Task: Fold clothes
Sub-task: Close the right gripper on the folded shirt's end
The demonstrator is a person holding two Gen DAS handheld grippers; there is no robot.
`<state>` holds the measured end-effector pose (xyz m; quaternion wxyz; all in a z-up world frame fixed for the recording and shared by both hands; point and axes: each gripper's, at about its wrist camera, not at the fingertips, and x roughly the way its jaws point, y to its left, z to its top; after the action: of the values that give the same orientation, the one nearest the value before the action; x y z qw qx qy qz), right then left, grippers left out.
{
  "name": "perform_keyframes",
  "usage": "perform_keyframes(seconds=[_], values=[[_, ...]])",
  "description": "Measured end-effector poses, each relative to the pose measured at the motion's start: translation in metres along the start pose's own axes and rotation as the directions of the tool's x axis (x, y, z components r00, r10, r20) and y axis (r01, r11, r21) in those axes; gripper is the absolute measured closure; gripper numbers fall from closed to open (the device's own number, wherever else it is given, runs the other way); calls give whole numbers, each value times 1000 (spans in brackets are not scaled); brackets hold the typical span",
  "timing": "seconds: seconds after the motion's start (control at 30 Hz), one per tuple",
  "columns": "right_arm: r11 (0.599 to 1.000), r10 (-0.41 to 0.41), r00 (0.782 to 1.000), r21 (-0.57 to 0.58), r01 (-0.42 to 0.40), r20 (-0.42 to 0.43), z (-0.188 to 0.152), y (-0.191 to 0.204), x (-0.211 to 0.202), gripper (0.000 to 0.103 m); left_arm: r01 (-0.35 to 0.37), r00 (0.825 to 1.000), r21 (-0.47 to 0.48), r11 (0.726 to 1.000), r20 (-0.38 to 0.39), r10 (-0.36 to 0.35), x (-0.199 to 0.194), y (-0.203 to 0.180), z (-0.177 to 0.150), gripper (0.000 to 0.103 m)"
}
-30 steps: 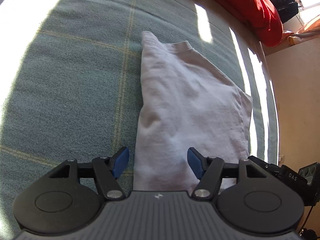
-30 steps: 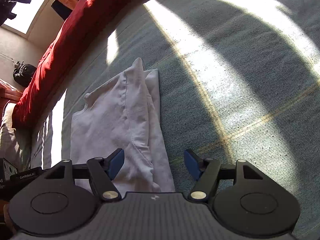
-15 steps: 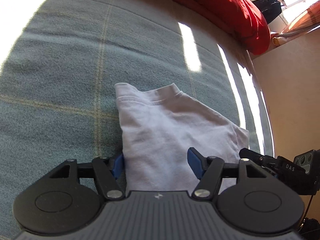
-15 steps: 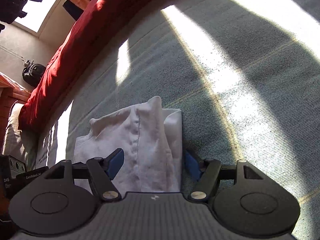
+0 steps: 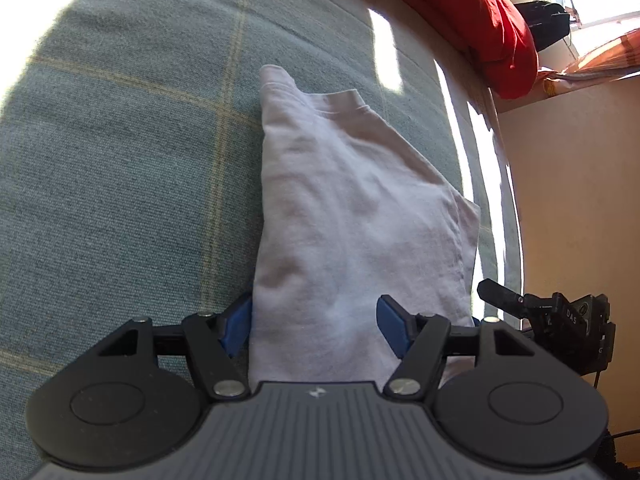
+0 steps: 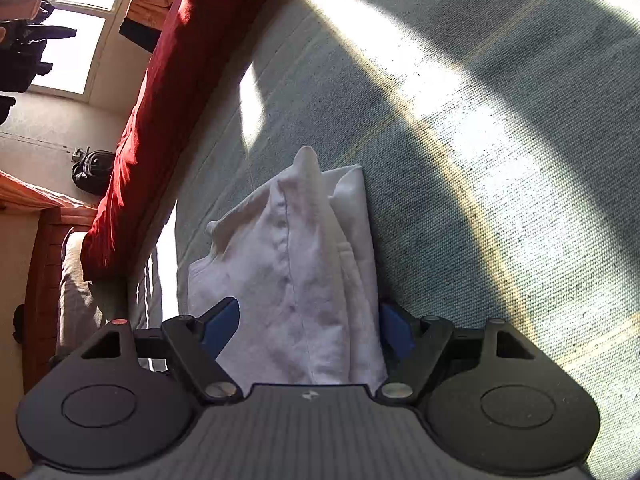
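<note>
White shirt point(image 5: 352, 216), half-folded on the blanket point(image 5: 120, 184), looks light and limp; take its near corners. Left gripper point(image 5: 316, 326) spread; right gripper point(image 6: 308, 326) opening, both astride the cloth.

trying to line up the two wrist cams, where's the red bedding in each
Left wrist: red bedding along the top right, beyond the white garment.
Right wrist: red bedding running down the upper left, left of the white garment.
Shared landmark: the white garment on the green checked cover.
</note>
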<state>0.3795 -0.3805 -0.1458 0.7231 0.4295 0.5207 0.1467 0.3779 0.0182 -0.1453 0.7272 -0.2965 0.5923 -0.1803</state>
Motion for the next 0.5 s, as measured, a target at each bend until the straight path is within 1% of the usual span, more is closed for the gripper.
perform_keyframes(seconds=[0.03,0.1,0.17,0.23,0.37,0.43,0.5], values=[[1000,12,1000,13,-12,-24,-8,-3,-1,23,11,1000,-24,1000,-2,-11,0,4,-5,36],[999,31,998,13,-30,-52,-20,-6,-1,23,24,1000,-41,999,19,-23,-1,7,-11,36],[999,32,998,-4,-32,-59,-24,-5,0,23,29,999,-42,999,17,-28,2,8,-4,34],[999,29,997,-31,-31,-66,-17,0,5,23,38,999,-30,999,18,-37,7,6,7,34],[994,26,998,-103,-31,-48,7,15,18,23,50,998,-6,999,28,-50,17,3,29,34],[992,27,998,-124,-33,-50,19,19,25,23,52,998,-1,999,38,-52,19,1,34,34],[992,37,998,-120,-44,-55,21,19,28,20,56,998,-2,998,35,-56,20,1,34,34]])
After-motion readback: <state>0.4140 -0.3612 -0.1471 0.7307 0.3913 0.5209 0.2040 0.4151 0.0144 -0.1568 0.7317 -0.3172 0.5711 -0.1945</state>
